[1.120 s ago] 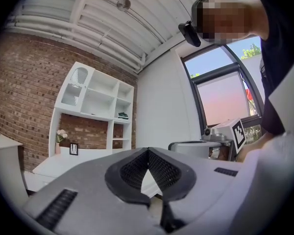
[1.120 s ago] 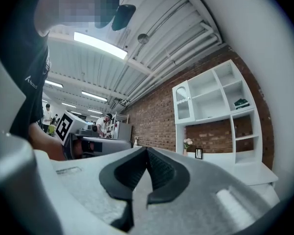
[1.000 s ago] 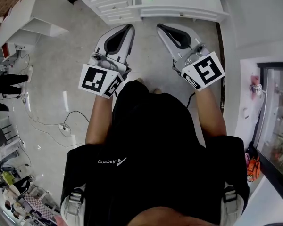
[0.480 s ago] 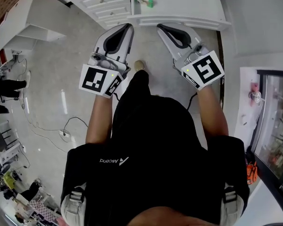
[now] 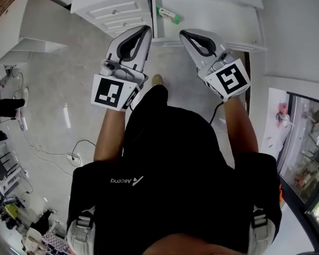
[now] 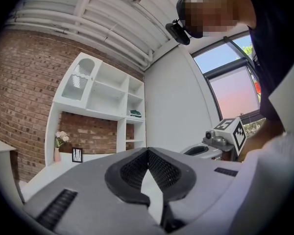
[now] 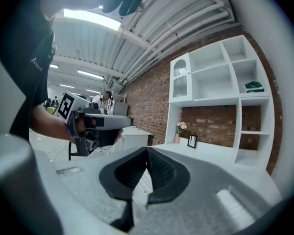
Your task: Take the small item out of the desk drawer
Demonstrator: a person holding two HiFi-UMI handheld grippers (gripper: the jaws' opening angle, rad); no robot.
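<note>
White desk (image 5: pixel 218 9), grey floor (image 5: pixel 69 84), brick wall (image 7: pixel 149 102)

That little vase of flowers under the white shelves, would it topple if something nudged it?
Probably, yes. The vase looks slim and upright, with the flowers bunched above its mouth, so it seems top-heavy. It looks small, so it is likely light and would slide or tip at a slight push. Its material is too small to tell, so treat it as breakable.
</note>
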